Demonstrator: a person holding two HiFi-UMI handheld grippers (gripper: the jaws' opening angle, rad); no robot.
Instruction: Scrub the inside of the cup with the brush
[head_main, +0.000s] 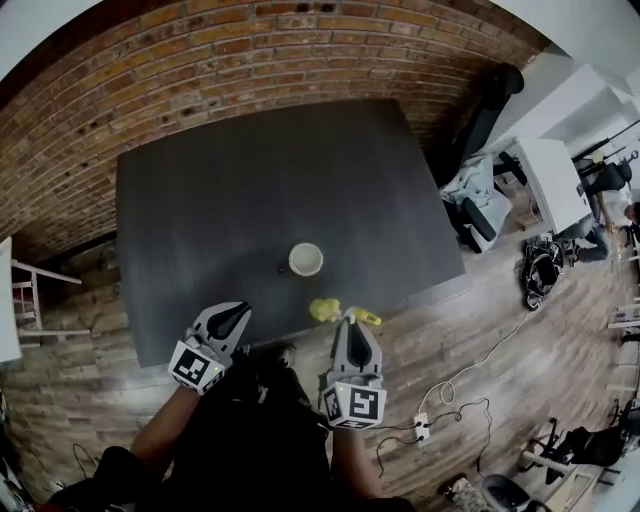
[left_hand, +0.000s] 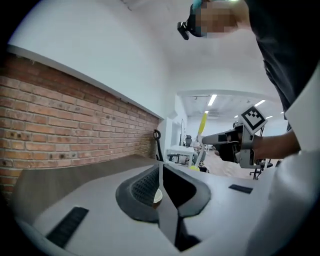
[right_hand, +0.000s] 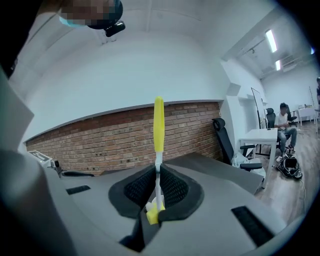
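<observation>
A pale cup (head_main: 306, 259) stands upright on the dark table (head_main: 200, 200), toward its near edge. My right gripper (head_main: 350, 320) hovers at that near edge, shut on the yellow brush (head_main: 325, 310). In the right gripper view the brush (right_hand: 158, 125) stands up between the pads, its thin white stem clamped in my right gripper (right_hand: 158, 172). To the left, my left gripper (head_main: 232, 318) is over the table's near edge, shut with nothing in it. Its own view shows my left gripper (left_hand: 161, 172) with the jaws together and a sliver of the cup (left_hand: 157, 196) beyond them.
A small dark object (head_main: 281, 268) lies just left of the cup. A brick wall (head_main: 250, 60) runs behind the table. To the right stand a black office chair (head_main: 490, 100) and a white desk (head_main: 550, 180). Cables (head_main: 470, 370) trail over the wooden floor.
</observation>
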